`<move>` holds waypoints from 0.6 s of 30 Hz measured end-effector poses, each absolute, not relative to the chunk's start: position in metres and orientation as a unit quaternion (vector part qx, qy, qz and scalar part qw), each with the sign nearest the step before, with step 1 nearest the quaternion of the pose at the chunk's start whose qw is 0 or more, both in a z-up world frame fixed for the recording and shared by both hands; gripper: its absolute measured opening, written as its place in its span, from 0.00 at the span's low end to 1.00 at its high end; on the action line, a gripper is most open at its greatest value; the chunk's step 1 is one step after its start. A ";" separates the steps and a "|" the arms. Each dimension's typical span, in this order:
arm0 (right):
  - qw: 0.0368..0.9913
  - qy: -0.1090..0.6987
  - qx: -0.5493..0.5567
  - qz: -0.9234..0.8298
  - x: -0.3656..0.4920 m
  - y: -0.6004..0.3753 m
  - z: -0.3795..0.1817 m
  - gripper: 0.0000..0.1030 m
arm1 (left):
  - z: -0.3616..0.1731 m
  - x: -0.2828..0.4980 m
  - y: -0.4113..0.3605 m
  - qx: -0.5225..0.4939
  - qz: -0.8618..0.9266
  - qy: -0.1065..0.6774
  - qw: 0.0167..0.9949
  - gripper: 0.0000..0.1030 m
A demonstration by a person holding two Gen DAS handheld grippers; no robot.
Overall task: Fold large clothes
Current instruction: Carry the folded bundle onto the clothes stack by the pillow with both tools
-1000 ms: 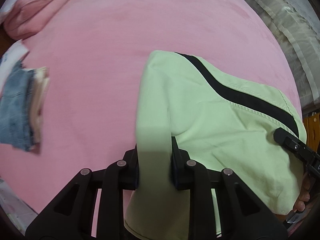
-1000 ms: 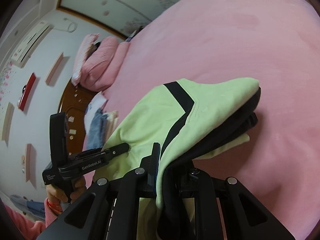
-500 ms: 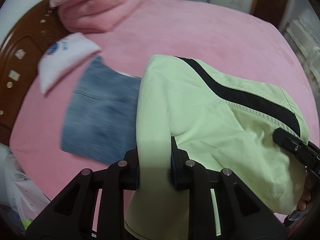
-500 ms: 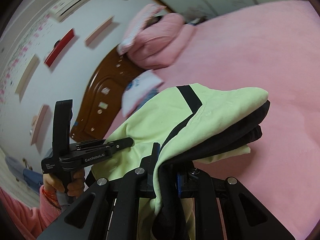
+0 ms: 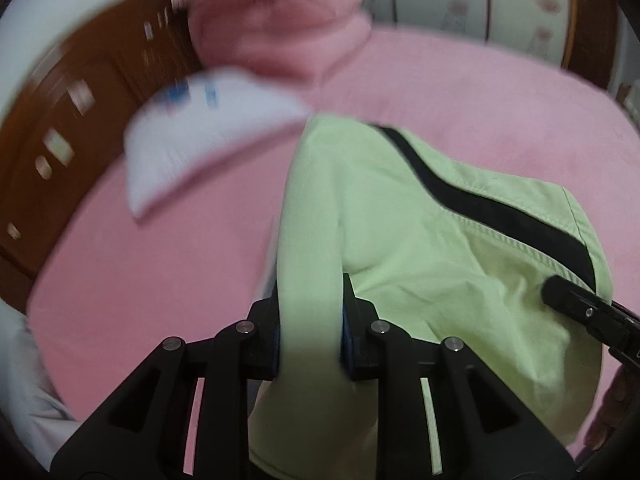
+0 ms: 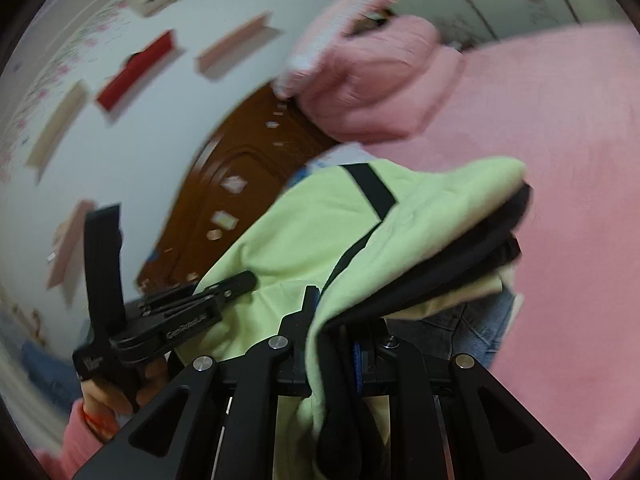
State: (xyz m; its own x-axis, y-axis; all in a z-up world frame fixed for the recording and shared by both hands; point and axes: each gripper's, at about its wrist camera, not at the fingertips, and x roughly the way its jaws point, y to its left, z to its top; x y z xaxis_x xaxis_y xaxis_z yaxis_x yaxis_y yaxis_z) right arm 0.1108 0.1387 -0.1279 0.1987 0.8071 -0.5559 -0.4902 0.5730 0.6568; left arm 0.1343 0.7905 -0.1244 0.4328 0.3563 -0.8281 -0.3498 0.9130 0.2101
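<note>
Garment: folded green top (image 5: 420,248) carried above the bed (image 5: 480,112), near its headboard corner.
Left gripper (image 5: 310,320): jaws easing apart, fabric between.
Right gripper (image 6: 340,344): jaws clenched on the fold.
Technique: lower level onto jeans (image 6: 472,328).

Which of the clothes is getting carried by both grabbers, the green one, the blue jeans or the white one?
The green garment with the black stripe. It hangs between both grippers; the white one lies on the bed, and the jeans sit underneath.
</note>
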 end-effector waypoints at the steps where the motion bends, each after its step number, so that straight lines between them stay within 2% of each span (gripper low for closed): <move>1: 0.746 0.499 0.161 0.410 0.113 0.149 -0.156 0.12 | -0.140 0.137 0.792 0.017 0.212 0.487 0.847 0.29; 3: 0.748 0.508 0.164 0.395 0.111 0.162 -0.187 0.13 | -0.148 0.131 0.802 0.043 0.189 0.450 0.872 0.32; 6: 0.749 0.505 0.159 0.398 0.106 0.172 -0.209 0.20 | -0.149 0.129 0.818 -0.007 0.168 0.449 0.878 0.40; 10: 0.715 0.536 0.193 0.404 0.116 0.166 -0.228 0.22 | -0.148 0.119 0.813 -0.003 0.171 0.438 0.883 0.43; 11: 0.704 0.549 0.204 0.402 0.118 0.167 -0.228 0.24 | -0.147 0.120 0.811 -0.001 0.182 0.440 0.879 0.47; 12: 0.697 0.559 0.209 0.397 0.121 0.156 -0.227 0.28 | -0.147 0.123 0.811 0.002 0.195 0.445 0.874 0.52; 13: 0.692 0.568 0.211 0.392 0.136 0.159 -0.227 0.38 | -0.148 0.125 0.791 0.006 0.204 0.450 0.869 0.54; 16: 0.679 0.579 0.188 0.410 0.121 0.134 -0.216 0.57 | -0.136 0.114 0.751 0.014 0.193 0.468 0.862 0.57; 18: 0.685 0.573 0.152 0.423 0.108 0.138 -0.212 0.57 | -0.135 0.110 0.740 0.040 0.185 0.483 0.855 0.62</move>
State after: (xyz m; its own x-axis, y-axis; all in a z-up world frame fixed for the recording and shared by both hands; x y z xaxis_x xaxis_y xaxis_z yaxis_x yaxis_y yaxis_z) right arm 0.1080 0.1384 -0.2116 -0.0155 0.7535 -0.6573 -0.4059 0.5960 0.6929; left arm 0.1096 0.7400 -0.1350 0.4652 0.3546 -0.8111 -0.2782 0.9284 0.2463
